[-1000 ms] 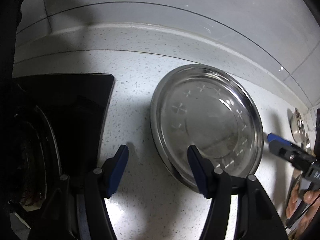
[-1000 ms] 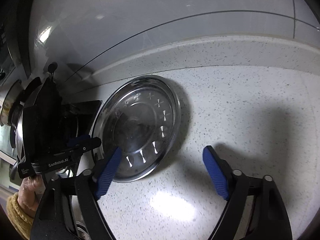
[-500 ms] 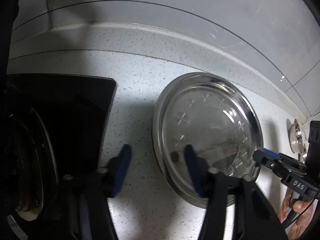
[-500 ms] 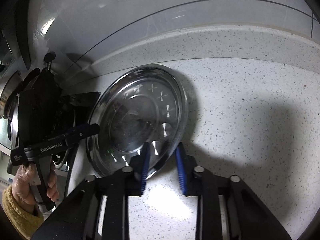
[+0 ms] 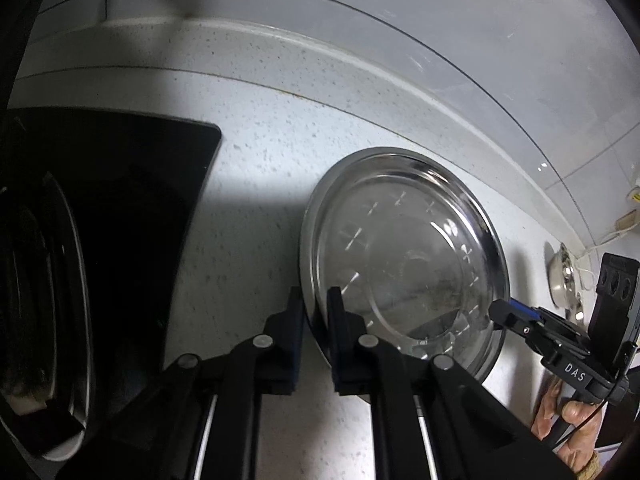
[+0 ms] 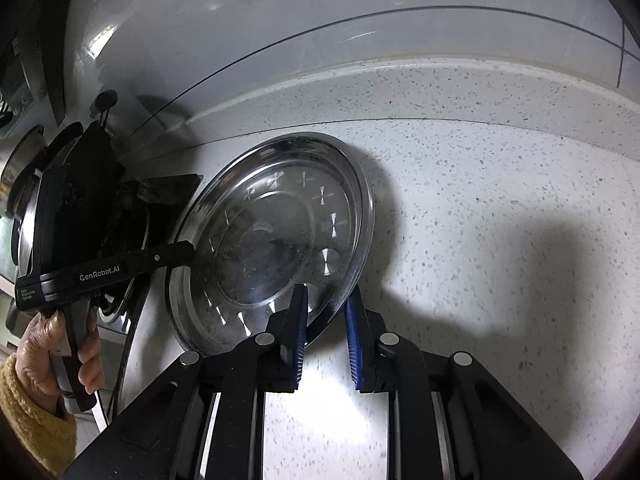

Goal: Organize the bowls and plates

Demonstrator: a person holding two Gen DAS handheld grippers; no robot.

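A round steel plate (image 5: 404,256) with cross marks lies on the speckled white counter; it also shows in the right wrist view (image 6: 272,240). My left gripper (image 5: 316,304) is shut on the plate's left rim. My right gripper (image 6: 326,312) is shut on the plate's right rim, which looks tilted up a little. The right gripper's tip (image 5: 516,316) shows at the plate's right edge in the left wrist view. The left gripper (image 6: 176,254) shows at the plate's left edge in the right wrist view.
A black stove top (image 5: 120,208) with a dark pan (image 5: 40,300) lies left of the plate. A small steel bowl (image 5: 564,276) stands far right near a white cable. The backsplash wall (image 6: 360,20) runs behind the counter (image 6: 500,208).
Both grippers have closed on opposite rims of the plate. One second ago both were open; the right one closed first, then the left.
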